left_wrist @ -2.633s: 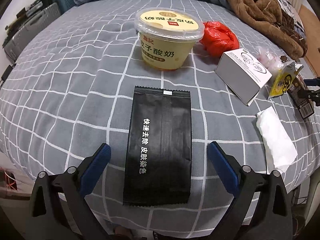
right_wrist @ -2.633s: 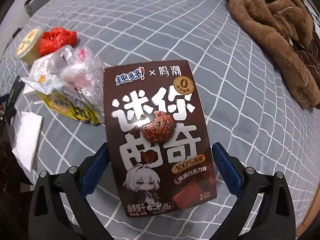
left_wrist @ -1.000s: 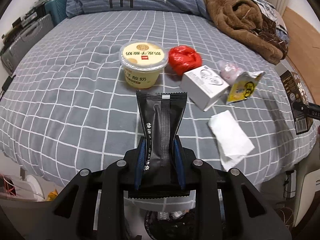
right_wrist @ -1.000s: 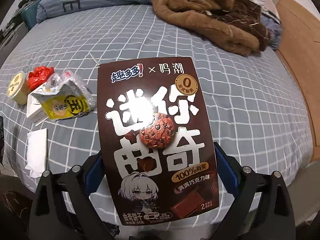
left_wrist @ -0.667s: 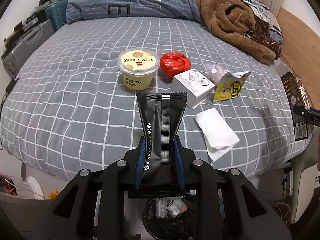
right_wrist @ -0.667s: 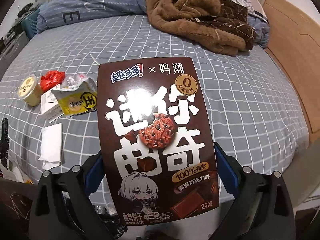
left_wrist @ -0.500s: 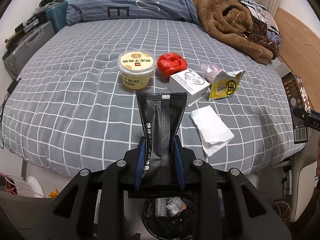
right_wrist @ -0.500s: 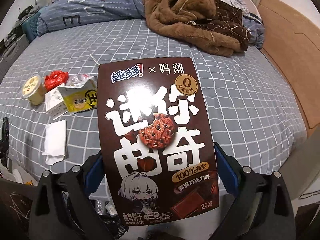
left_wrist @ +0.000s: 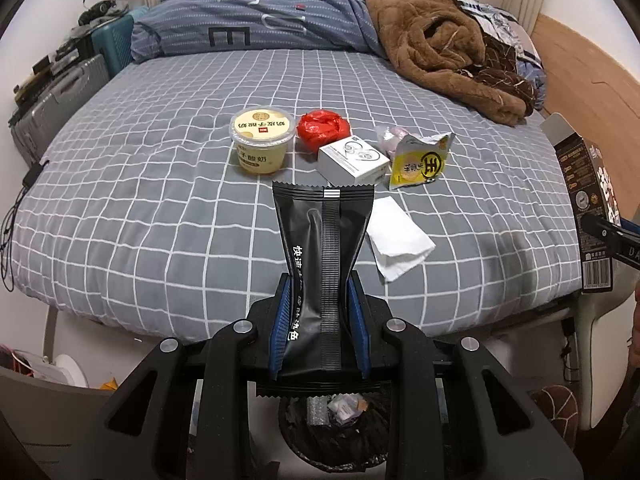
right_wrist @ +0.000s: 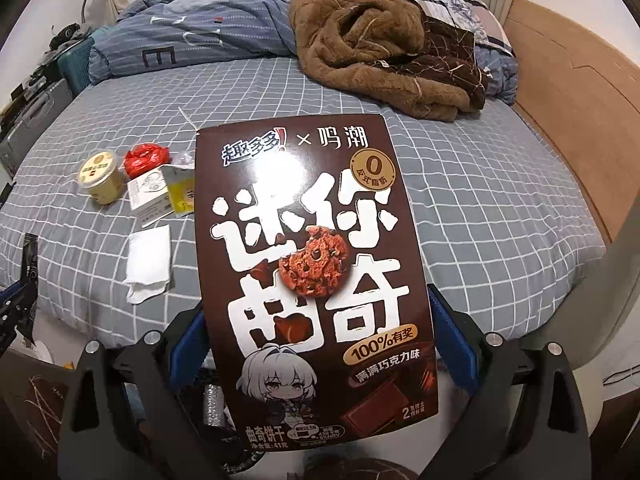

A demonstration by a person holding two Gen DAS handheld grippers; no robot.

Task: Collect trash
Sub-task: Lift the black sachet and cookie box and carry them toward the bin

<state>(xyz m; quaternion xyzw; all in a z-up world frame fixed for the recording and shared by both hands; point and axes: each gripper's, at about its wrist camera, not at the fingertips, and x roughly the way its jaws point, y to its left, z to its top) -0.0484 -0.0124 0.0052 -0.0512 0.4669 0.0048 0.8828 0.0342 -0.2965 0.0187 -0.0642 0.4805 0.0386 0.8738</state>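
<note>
My left gripper (left_wrist: 320, 322) is shut on a black sachet (left_wrist: 323, 256) that stands up between its blue pads, held off the bed. Below it sits a bin with a black liner (left_wrist: 334, 436) holding some scraps. My right gripper (right_wrist: 318, 344) is shut on a brown cookie box (right_wrist: 312, 264), its blue pads pressed on both sides; that box (left_wrist: 590, 204) also shows at the right edge of the left wrist view. On the bed lie a yellow yoghurt tub (left_wrist: 262, 140), a red crumpled bag (left_wrist: 322, 128), a white box (left_wrist: 352, 160), a yellow wrapper (left_wrist: 422, 162) and a white tissue (left_wrist: 396, 236).
The grey checked bed (left_wrist: 160, 184) has a brown fleece jacket (left_wrist: 440, 52) and a blue striped duvet (left_wrist: 256, 24) at its far end. Suitcases (left_wrist: 56, 96) stand by its left side. A wooden headboard panel (right_wrist: 568, 92) runs along the right.
Both grippers have pulled back and up from the bed with their items; the trash on the bed looks smaller and farther. The bin below the left gripper shows more.
</note>
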